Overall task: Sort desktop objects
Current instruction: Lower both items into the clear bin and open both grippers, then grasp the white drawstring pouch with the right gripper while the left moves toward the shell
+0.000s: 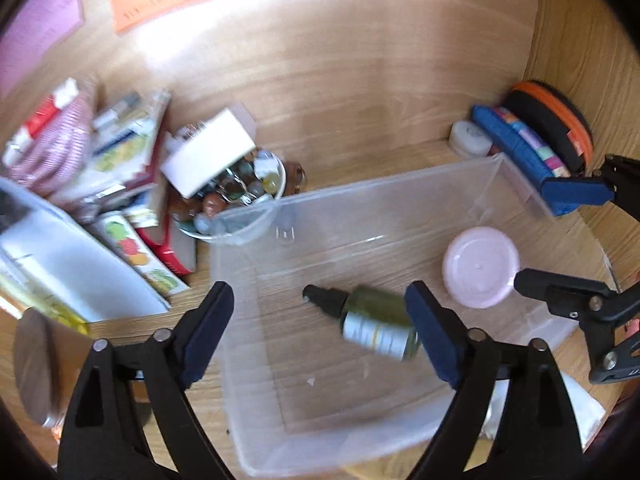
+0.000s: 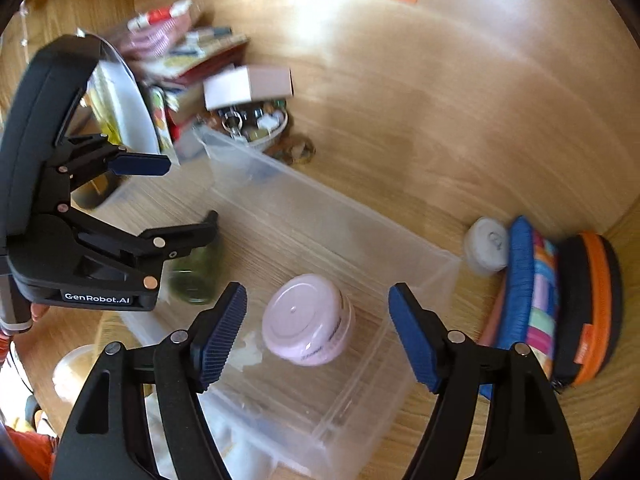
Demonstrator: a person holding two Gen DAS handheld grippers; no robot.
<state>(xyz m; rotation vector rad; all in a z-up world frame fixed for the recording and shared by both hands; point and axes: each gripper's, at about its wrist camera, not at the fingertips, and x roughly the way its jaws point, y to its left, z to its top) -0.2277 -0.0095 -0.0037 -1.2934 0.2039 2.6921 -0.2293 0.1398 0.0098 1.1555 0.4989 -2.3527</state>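
Left wrist view puts the left gripper (image 1: 320, 320) above a clear plastic bin (image 1: 256, 420), its blue-padded jaws spread wide with nothing pressed between them. Below the gap, on the bin's floor, a green dropper bottle (image 1: 372, 324) lies on its side, black cap pointing left; its right end is partly hidden behind the right pad, and blur keeps me from telling whether it touches. The right gripper (image 2: 318, 336), seen from its own camera, also stands with jaws apart and grips nothing; a pink round jar (image 2: 308, 320) sits upright on the bin floor beneath the gap, clear of both pads. In the left wrist view the same pink round jar (image 1: 480, 266) lies to the right of the bottle, apart from it. Beyond the bin's far left corner a white bowl of coloured beads (image 1: 240, 196) carries a small white box (image 1: 210, 156) on top, with a heap of printed packets (image 1: 120, 152) to its left. At the bin's right stand a blue pouch (image 2: 520, 288), an orange-and-black case (image 2: 592, 312) and a small white jar (image 2: 486, 246), all on the wooden desk (image 1: 340, 92).
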